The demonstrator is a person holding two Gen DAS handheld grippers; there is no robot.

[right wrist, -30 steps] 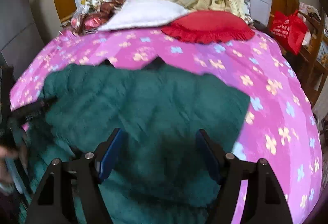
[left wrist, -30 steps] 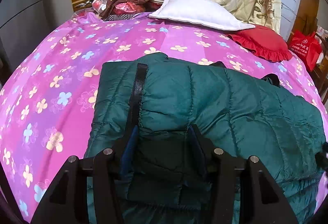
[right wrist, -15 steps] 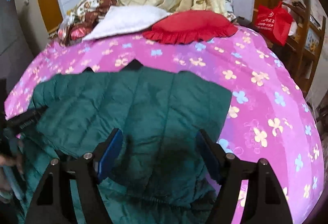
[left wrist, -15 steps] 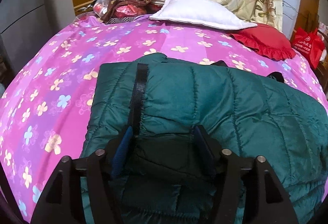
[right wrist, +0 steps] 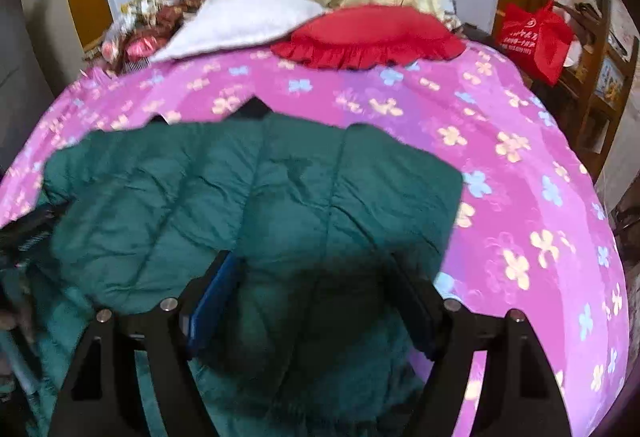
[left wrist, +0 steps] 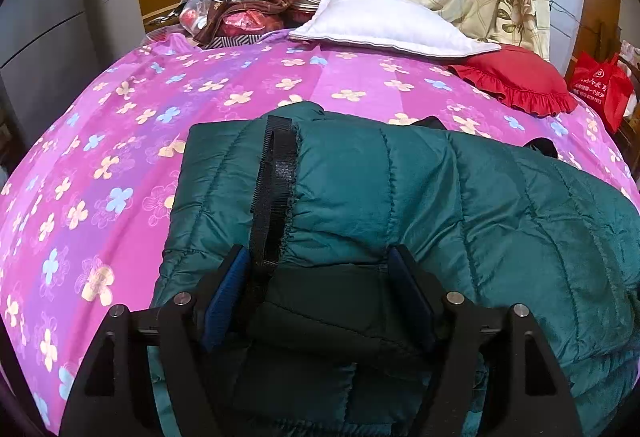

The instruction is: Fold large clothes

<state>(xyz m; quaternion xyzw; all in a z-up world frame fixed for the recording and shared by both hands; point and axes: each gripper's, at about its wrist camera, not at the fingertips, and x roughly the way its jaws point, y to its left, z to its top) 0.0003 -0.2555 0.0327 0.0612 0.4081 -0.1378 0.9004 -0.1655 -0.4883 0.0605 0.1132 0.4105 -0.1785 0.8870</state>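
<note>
pink flowered bedspread (left wrist: 120,125) covers the bed. a dark green quilted jacket (left wrist: 460,205), folded, lies flat on it near the front edge, black zipper strip (left wrist: 276,189) running up its left part. a white pillow (left wrist: 384,25) and a red ruffled cushion (left wrist: 516,81) lie at the head; a red bag (right wrist: 532,37) sits beyond the right side. left gripper (left wrist: 320,269) rests over the jacket's near fold, jaws just widened, fabric between them, pads not pressing. right gripper (right wrist: 316,273) is over the jacket, jaws apart, gripping nothing.
</note>
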